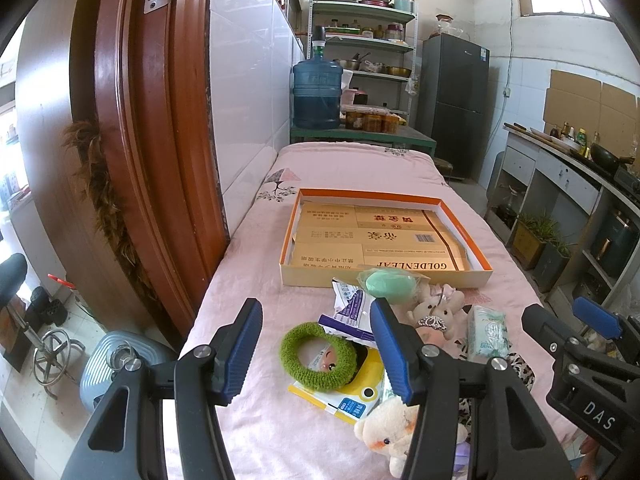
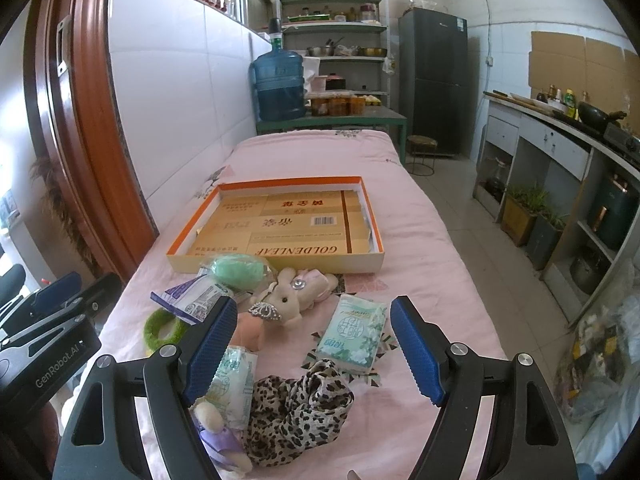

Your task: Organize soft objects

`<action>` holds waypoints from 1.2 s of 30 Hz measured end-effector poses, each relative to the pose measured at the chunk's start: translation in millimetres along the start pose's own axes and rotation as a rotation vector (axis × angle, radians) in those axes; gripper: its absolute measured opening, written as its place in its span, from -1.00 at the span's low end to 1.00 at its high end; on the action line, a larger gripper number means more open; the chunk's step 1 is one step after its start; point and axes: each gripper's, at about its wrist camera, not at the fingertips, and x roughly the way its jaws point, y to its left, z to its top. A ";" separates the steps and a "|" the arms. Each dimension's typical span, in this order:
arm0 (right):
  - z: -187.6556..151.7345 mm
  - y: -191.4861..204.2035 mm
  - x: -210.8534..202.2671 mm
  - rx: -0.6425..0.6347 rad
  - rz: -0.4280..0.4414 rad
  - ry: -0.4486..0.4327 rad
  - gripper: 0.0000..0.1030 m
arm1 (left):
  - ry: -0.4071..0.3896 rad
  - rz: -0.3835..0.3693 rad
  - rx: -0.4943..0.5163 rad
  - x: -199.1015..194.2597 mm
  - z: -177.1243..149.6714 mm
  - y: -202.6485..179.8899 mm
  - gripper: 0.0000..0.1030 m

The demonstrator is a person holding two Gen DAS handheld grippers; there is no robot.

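Observation:
A shallow orange-rimmed cardboard box (image 1: 288,236) (image 2: 376,258) lies on the pink bed cover, lined with flattened cartons. In front of it sits a pile of soft things: a green sponge in plastic (image 1: 390,285) (image 2: 236,266), a beige plush rabbit (image 1: 438,310) (image 2: 288,300), a green knitted ring (image 1: 318,354) (image 2: 164,330), a tissue pack (image 1: 488,332) (image 2: 352,334), a leopard-print scarf (image 2: 304,408) and a cream plush bear (image 1: 390,436). My left gripper (image 1: 316,350) hovers open above the green ring. My right gripper (image 2: 314,350) hovers open above the tissue pack and scarf. Neither holds anything.
A wooden door frame (image 1: 160,120) and tiled wall run along the bed's left side. A blue water jug (image 1: 317,92) stands on a green table beyond the bed. A kitchen counter (image 2: 560,140) lines the right. Flat packets (image 1: 352,308) lie among the soft things.

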 end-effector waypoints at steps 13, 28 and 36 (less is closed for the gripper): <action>-0.7 0.7 0.4 -0.002 0.001 0.001 0.55 | 0.003 0.000 0.001 0.6 -1.3 0.1 0.09; -18.6 -5.1 13.3 -0.007 0.020 0.053 0.55 | 0.021 -0.067 -0.021 5.4 -16.3 4.4 0.09; -45.4 -13.0 29.3 -0.009 0.077 0.121 0.55 | 0.068 -0.212 -0.004 9.5 -51.1 -2.6 0.09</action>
